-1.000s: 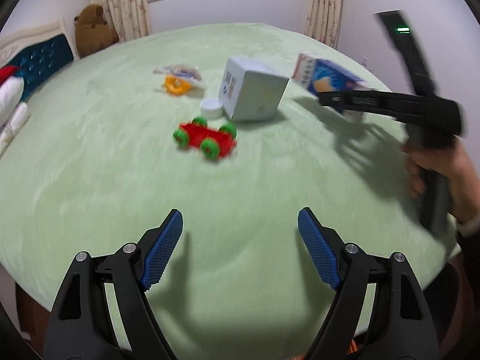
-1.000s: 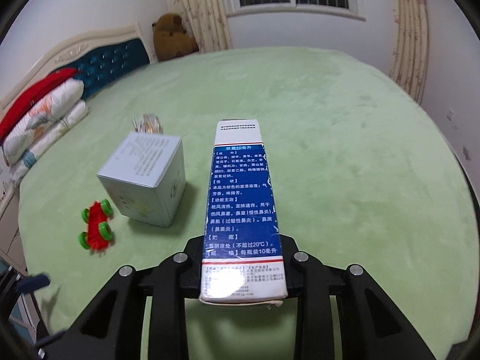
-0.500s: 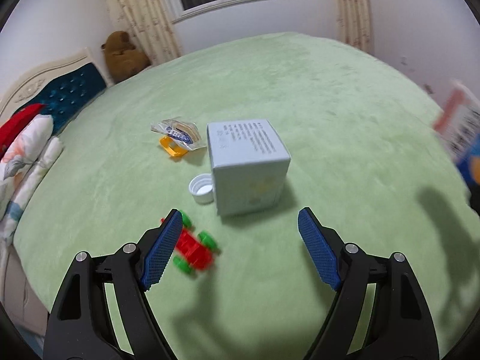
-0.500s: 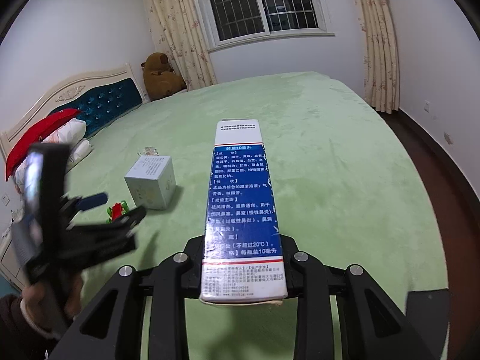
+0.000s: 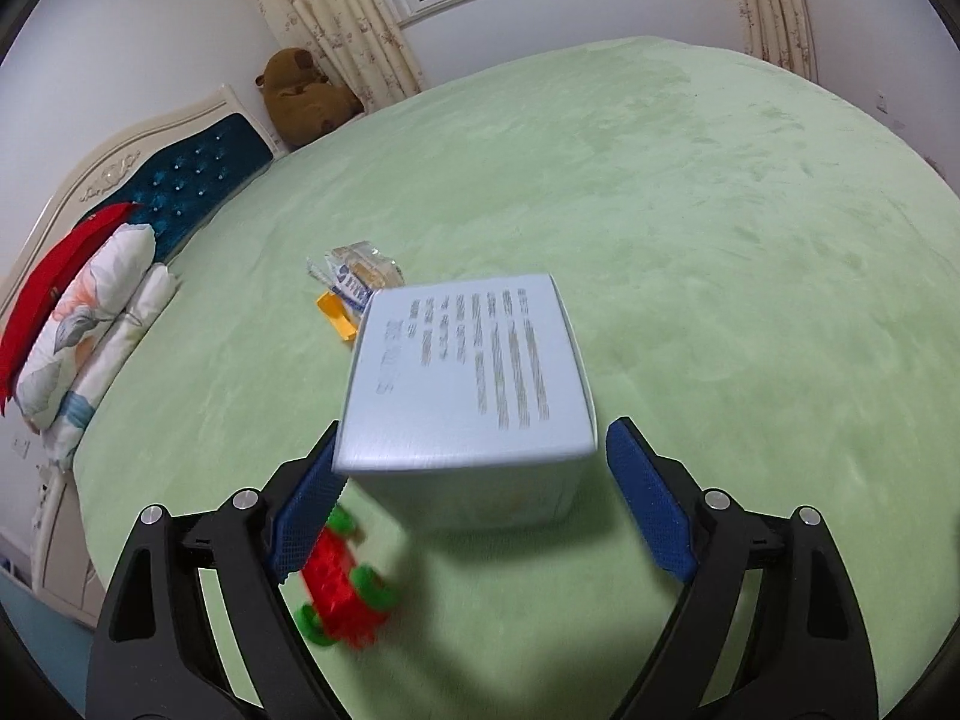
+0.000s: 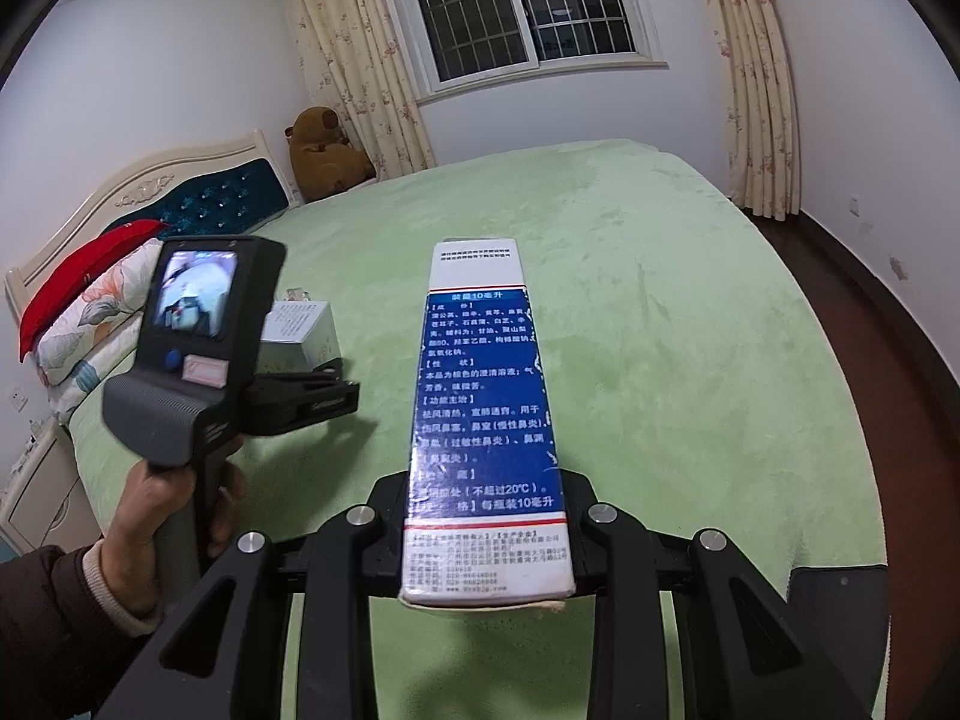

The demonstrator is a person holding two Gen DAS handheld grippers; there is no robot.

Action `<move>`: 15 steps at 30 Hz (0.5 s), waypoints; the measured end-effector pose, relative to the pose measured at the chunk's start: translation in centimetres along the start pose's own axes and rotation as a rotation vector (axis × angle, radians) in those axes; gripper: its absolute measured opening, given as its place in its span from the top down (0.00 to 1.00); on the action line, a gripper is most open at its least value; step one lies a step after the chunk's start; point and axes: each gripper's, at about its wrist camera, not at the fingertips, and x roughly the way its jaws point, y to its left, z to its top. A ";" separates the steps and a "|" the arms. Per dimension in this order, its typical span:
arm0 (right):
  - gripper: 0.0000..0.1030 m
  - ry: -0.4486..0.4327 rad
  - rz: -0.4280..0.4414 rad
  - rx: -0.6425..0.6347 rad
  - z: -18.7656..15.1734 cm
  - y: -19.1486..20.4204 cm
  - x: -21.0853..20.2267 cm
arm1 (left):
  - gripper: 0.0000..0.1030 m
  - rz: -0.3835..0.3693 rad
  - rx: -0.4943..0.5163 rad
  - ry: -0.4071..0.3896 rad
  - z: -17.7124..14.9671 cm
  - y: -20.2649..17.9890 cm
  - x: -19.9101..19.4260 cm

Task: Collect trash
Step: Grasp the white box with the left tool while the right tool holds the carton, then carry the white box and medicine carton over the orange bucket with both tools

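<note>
- The left claw (image 5: 474, 498) points down at the green bed (image 5: 690, 228), its jaws wide and opening further.
- A pale blue cube-shaped box (image 5: 468, 384) stands on the bed, its near end between the two blue pads (image 5: 651, 504). The right pad stands clear of the box. The left pad is partly hidden behind the box's near corner, so I cannot tell whether it touches.
- Just under the left pad lies a red toy car with green wheels (image 5: 345, 588), blurred, on the bed beside the box.
- Behind the box lie a clear snack wrapper (image 5: 357, 273) and a small orange piece (image 5: 336, 315), close together and near the box's far left corner.
- The right claw (image 6: 486, 540) is clamped on a tall blue-and-white carton (image 6: 486, 408) printed with text. The carton runs forward out of the narrow jaws and is held above the bed.
- In the right wrist view, the left hand (image 6: 162, 516) grips the handle of the left claw's tool, whose small screen faces the camera. The pale blue box shows just past it.
- At the head of the bed are a teal headboard (image 5: 198, 180), stacked pillows (image 5: 90, 324) and a brown plush toy (image 5: 306, 96) in the corner by the curtains.
</note>
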 end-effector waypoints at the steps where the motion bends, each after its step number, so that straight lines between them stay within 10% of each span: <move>1: 0.70 0.002 0.002 0.000 0.0 -0.1 0.1 | 0.19 0.005 0.002 -0.003 0.2 -0.1 0.2; 15: 0.70 0.015 0.015 0.004 -0.3 0.4 0.6 | 0.43 -0.096 -0.069 0.008 1.1 1.3 2.0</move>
